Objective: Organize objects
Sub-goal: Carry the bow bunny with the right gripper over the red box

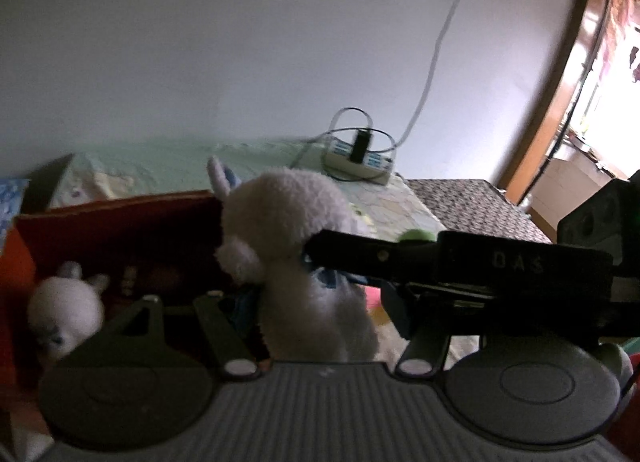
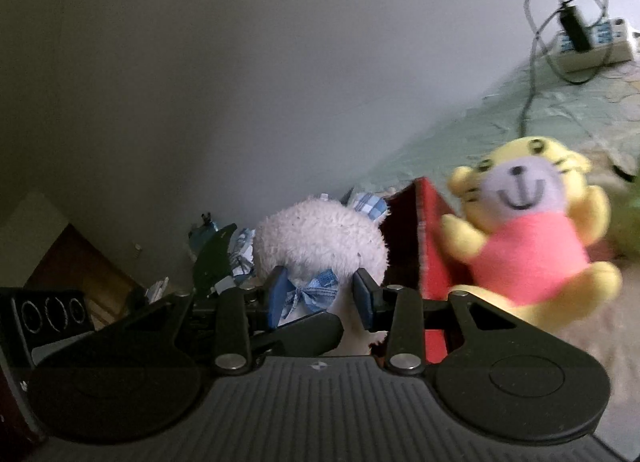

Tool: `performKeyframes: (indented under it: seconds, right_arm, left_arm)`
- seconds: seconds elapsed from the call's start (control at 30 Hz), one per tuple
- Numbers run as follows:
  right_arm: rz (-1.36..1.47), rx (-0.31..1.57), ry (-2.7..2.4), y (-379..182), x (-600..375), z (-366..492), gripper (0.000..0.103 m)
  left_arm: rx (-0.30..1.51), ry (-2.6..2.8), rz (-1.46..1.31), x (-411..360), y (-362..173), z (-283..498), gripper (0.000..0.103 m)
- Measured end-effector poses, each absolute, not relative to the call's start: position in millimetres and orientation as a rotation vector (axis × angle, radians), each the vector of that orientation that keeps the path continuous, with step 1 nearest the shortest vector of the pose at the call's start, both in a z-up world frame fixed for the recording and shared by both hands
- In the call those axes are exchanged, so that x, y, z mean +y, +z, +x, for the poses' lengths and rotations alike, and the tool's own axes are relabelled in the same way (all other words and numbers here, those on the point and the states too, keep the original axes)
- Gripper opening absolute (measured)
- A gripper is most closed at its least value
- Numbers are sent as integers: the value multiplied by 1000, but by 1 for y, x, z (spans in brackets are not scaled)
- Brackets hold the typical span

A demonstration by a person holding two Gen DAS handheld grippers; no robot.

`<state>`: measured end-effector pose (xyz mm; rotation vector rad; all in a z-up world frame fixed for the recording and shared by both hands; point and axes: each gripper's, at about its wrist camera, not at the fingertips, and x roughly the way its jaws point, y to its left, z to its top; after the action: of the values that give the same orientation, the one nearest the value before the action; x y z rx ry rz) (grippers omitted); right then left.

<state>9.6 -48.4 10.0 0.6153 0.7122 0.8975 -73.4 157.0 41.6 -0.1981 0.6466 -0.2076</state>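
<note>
- A bed with a pale green sheet (image 2: 460,133) against a plain white wall; a power strip (image 1: 358,163) lies on it
- Right gripper (image 2: 320,298): jaws partly apart, pads pinching the white plush toy (image 2: 320,240) at its blue bow
- Left gripper (image 1: 296,302): fingertips hidden behind that toy (cannot tell its state)
- Two white plush toys: the second (image 1: 64,310) sits inside the red box (image 1: 120,221)
- One yellow plush toy (image 2: 532,221), just beside the box

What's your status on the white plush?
Right tool clamped on white plush at its bow. Left tool alongside, grip unclear. Red box beside, one plush inside.
</note>
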Motion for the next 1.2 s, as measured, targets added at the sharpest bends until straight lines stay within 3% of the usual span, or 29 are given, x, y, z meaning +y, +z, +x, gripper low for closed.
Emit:
performKeyframes:
  seconds: [0.93, 1.2]
  right_arm:
    - [295, 1010, 914, -38, 110, 45, 40]
    - [294, 1061, 906, -45, 106, 52, 45]
  left_arm:
    - [829, -3, -324, 299, -37, -39, 63]
    - [849, 9, -326, 303, -42, -36, 63]
